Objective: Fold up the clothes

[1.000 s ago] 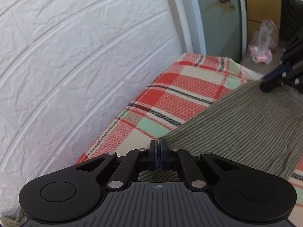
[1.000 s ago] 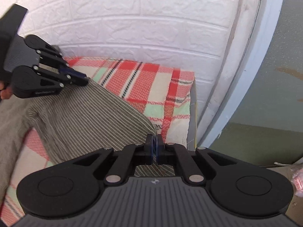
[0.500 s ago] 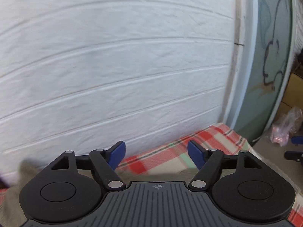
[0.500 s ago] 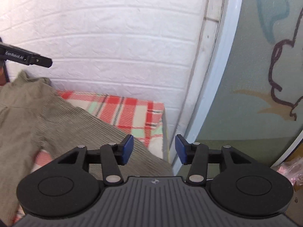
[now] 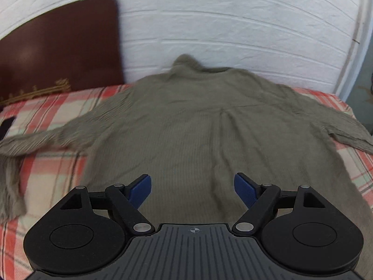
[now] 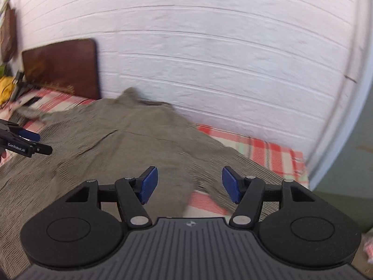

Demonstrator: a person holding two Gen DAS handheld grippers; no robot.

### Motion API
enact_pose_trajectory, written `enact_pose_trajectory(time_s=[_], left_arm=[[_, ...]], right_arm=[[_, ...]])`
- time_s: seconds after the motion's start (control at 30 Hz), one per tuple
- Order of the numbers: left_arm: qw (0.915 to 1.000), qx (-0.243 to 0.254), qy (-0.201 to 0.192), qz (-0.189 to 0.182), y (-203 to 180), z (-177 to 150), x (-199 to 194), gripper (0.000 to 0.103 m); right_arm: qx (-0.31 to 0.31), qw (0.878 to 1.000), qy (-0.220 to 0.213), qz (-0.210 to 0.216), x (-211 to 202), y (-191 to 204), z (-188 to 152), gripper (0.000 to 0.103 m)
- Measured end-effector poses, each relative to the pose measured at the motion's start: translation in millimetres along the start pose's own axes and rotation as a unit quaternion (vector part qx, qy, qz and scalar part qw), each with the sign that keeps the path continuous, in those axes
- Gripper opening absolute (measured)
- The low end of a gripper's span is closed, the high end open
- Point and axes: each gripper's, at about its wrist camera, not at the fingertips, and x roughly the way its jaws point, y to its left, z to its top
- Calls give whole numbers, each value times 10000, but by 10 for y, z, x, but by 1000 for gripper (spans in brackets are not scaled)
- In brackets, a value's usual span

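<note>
An olive-green ribbed shirt [image 5: 198, 121] lies spread back-up on the plaid bed sheet [image 5: 46, 182]. Its collar [image 5: 186, 64] touches the wall and its sleeves [image 5: 35, 140] stretch out to both sides. My left gripper [image 5: 191, 179] hovers open above the lower back of the shirt, with nothing between its blue pads. My right gripper [image 6: 188, 170] hangs over the shirt's right side [image 6: 116, 144] near the sleeve; its jaws are opening and hold nothing. The left gripper [image 6: 40, 143] also shows at the left edge of the right wrist view, above the cloth.
A white brick-pattern wall [image 5: 233, 35] runs behind the bed. A dark brown headboard [image 5: 58, 46] stands at the left. A pale door frame [image 6: 338, 140] borders the bed's right end. A dark flat object [image 5: 5, 126] and some yellow clutter [image 6: 4, 86] lie at the far left.
Both grippers were shut on the shirt's edge a second ago; both have let go and opened. They have swung back and up, so the whole spread shirt is in view.
</note>
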Motion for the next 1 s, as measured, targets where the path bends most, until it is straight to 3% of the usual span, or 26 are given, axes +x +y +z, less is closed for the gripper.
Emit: enact_pose_trajectory(time_s=[0.13, 0.27, 0.33, 0.43, 0.53, 0.63, 0.77, 0.93, 1.0], left_arm=[[9983, -497, -76, 294, 640, -261, -245, 88], [9952, -810, -276, 474, 1033, -425, -435, 88], [9932, -992, -365, 489, 1170, -515, -520, 88], [9899, -1251, -489, 446, 1317, -657, -651, 88], [9867, -1434, -604, 479, 1414, -734, -736, 88], [9832, -1596, -733, 508, 1485, -801, -804, 88], [9793, -1818, -827, 340, 1524, -890, -843, 89], [9781, -1875, -900, 100, 1446, -946, -821, 89], [9785, -1867, -871, -4, 1390, -948, -790, 89]], right_arm=[[-657, 9977, 138, 77, -14, 573, 146, 66], [-1555, 9875, 256, -46, -132, 1105, 295, 66], [-1735, 9841, 316, 208, -285, 1239, 432, 66], [-2201, 9753, 117, -110, -557, 1371, 633, 66], [-2144, 9761, 209, -272, -864, 1383, 920, 66], [-2644, 9586, 88, -1050, -1220, 1440, 1103, 71], [-2804, 9405, -3, -1922, -1684, 1309, 1132, 71], [-1829, 9367, 120, -2984, -2173, 661, 797, 75], [-1296, 9264, 131, -3534, -2397, 321, 547, 75]])
